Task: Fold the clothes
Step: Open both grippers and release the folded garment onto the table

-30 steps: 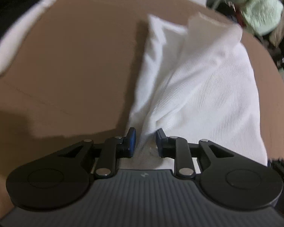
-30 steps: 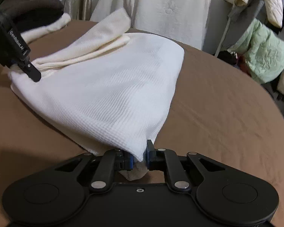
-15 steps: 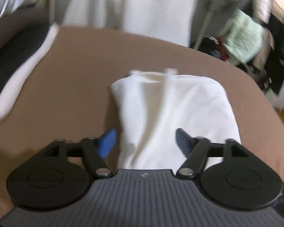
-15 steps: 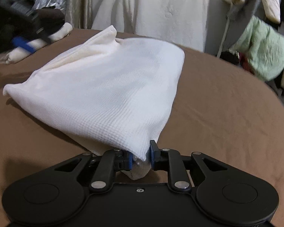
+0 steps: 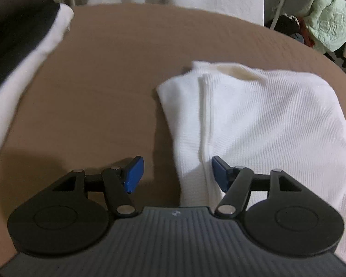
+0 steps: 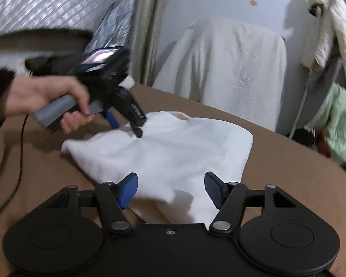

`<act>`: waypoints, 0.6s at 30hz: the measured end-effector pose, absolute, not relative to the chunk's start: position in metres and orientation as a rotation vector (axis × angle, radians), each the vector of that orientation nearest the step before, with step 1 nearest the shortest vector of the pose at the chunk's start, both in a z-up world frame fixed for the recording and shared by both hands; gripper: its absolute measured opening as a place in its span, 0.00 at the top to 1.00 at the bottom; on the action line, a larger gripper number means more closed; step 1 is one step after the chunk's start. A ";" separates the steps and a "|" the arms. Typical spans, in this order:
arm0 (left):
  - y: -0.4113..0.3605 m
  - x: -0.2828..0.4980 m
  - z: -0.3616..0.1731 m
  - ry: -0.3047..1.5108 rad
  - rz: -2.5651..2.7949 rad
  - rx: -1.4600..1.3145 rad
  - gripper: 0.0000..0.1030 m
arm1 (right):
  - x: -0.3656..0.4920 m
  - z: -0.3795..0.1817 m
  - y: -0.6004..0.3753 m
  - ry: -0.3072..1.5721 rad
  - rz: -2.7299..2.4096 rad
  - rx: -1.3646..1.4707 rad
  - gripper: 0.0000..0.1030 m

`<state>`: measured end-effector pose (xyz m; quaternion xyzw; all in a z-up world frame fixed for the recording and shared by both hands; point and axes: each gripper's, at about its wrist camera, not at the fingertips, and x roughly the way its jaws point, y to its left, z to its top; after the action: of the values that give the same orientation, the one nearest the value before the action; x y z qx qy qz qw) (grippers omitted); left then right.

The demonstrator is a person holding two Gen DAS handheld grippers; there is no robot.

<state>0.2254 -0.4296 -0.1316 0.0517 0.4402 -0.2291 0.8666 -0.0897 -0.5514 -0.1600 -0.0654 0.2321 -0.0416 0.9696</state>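
Note:
A white ribbed garment (image 5: 265,127) lies folded on the brown table (image 5: 103,80). My left gripper (image 5: 177,173) hovers over the garment's left edge. Its jaws are closing, and the blue pads (image 5: 134,173) stand clear of the cloth edge that lies under the gap. In the right wrist view the garment (image 6: 173,147) spreads ahead, and a hand holds the left gripper (image 6: 126,127) above its far left corner. My right gripper (image 6: 171,188) is over the near corner. Its jaws are opening, and the cloth between them is not pinched.
A pile of folded dark and white clothes (image 5: 16,46) sits at the table's left. Behind the table stand a chair draped in white cloth (image 6: 230,69) and a rack with a pale green jacket (image 6: 341,124). A thin cable (image 6: 20,150) trails over the left edge.
Both grippers have let go of the white garment and opened. The garment now lies flat and folded. The left gripper has shifted to its left edge; the right one has tipped upward.

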 end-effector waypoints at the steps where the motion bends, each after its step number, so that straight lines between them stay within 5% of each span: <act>1: -0.430 0.221 -0.131 0.900 -0.480 0.131 0.37 | -0.086 -0.162 -0.556 0.473 -0.082 -0.092 0.33; 5: -0.440 0.211 -0.133 0.839 -0.482 0.221 0.37 | -0.041 -0.201 -0.573 0.797 0.031 0.084 0.30; 14: -0.401 0.234 -0.121 0.842 -0.469 -0.071 0.38 | -0.045 -0.130 -0.597 0.694 0.105 0.152 0.30; 18: -0.393 0.237 -0.116 0.854 -0.612 -0.153 0.40 | -0.015 -0.093 -0.644 0.596 0.055 0.184 0.16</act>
<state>0.2371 -0.3932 -0.1164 -0.0728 0.4072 -0.2916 0.8625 -0.0148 -0.6442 -0.0929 0.0905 0.2932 0.0269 0.9514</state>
